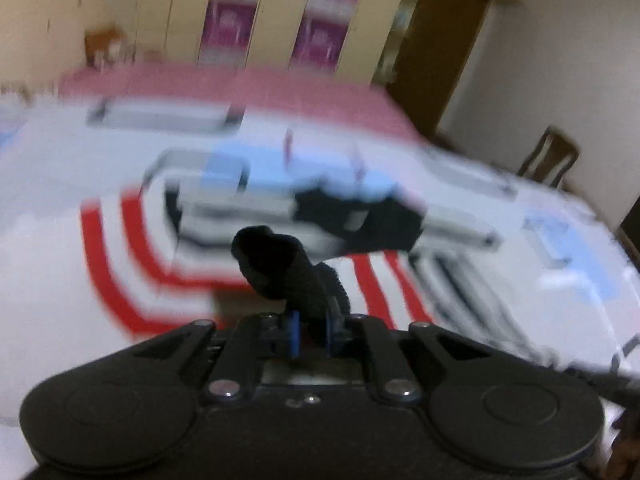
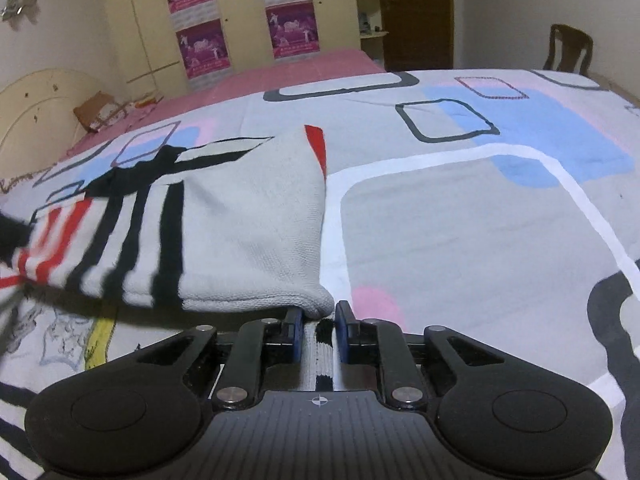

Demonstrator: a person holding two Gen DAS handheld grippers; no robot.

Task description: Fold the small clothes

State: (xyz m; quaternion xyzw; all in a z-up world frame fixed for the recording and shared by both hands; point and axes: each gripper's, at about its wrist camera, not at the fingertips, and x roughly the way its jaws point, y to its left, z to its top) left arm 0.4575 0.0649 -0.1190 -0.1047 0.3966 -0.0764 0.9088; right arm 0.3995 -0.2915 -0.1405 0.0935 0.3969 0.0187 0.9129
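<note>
The small knit garment [image 2: 224,216], grey-white with black and red stripes, is held up off the bed [image 2: 460,232] between the two grippers, and its long axis runs sideways from the right gripper [image 2: 318,322] away to that gripper's left. The right gripper has its jaws closed on a corner of the hem: a strip of ribbed, black-and-white edge passes between the blue pads [image 2: 297,332] and back toward the gripper body, while the rest of the cloth fans out ahead and to the left, hanging clear of the bed with a shadow beneath it. The left gripper [image 1: 311,330] is likewise clamped on cloth, here a black bunched edge [image 1: 276,264] that rises straight ahead of its fingers; that view is heavily motion-blurred, so the striped body [image 1: 132,260] beyond it shows only as smeared red and black bands below and ahead of the gripper. Both grippers point roughly level across the bed, fingers forward, with the garment stretched between them rather than lying flat. Judging from this, the coming move turns on carrying one held edge across that sideways axis toward the other; which hand is nearer the far end cannot be told.
</note>
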